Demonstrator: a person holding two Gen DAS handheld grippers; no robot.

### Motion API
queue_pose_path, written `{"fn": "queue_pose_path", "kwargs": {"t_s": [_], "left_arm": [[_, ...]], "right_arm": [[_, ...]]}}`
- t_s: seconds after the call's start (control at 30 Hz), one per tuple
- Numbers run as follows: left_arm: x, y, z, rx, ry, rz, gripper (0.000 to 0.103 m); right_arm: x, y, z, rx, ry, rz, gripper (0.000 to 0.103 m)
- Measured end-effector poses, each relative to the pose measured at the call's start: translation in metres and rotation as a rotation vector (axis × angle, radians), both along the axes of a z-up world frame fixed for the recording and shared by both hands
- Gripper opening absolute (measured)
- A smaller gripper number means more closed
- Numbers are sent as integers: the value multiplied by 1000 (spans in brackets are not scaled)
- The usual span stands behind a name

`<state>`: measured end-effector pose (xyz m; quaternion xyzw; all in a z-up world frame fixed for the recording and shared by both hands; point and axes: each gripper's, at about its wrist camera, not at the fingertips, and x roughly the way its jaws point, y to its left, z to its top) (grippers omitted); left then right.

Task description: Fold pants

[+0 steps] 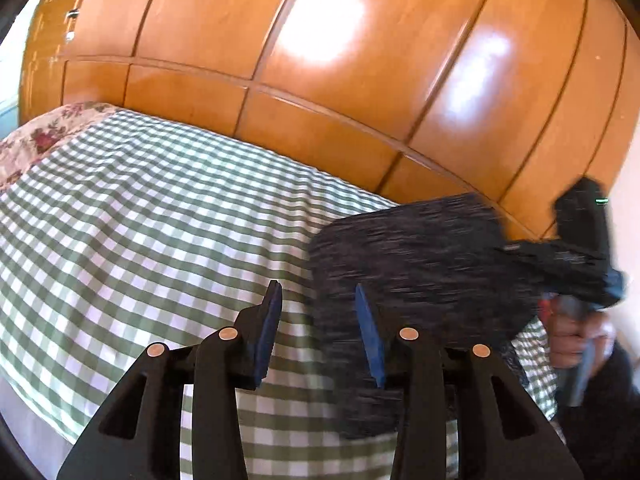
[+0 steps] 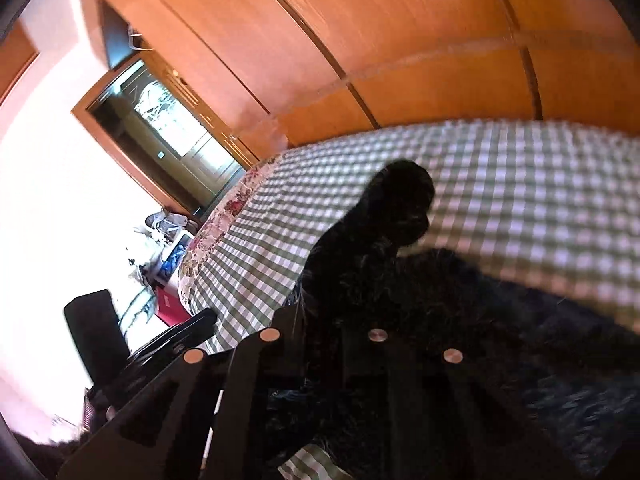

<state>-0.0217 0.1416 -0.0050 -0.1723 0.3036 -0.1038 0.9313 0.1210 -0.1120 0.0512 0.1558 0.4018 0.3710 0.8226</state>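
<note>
Green-checked bedspread (image 1: 140, 216) before glossy wooden wardrobe (image 1: 320, 60)

The pants (image 2: 400, 280) in the right wrist view are basically a black blob bunched right over the right gripper (image 2: 352, 280), so its fingertips and pads are totally buried and you can't see where the cloth is actually pinched. In the left wrist view the pants (image 1: 408, 256) are smeared with motion blur, their lower edge dips behind the left gripper (image 1: 318, 328) arms, and the person's hand (image 1: 576, 336) at the right edge is fuzzy and half cut off. The checked bedspread (image 2: 520, 184) is blurry too.
</note>
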Motion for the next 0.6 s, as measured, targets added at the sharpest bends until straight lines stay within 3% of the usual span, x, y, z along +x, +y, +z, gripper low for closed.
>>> {"fn": "queue_pose_path", "kwargs": {"t_s": [0.17, 0.27, 0.43, 0.6], "left_arm": [[18, -40, -11, 30, 24, -104, 36], [22, -84, -18, 44, 36, -230, 36], [22, -137, -29, 73, 63, -381, 37], [20, -171, -48, 104, 125, -491, 37]], "right_arm": [[-23, -39, 36, -33, -92, -16, 10], [-33, -64, 44, -63, -119, -49, 10], [-50, -121, 39, -108, -118, -136, 10], [-62, -170, 11, -152, -58, -228, 10]]}}
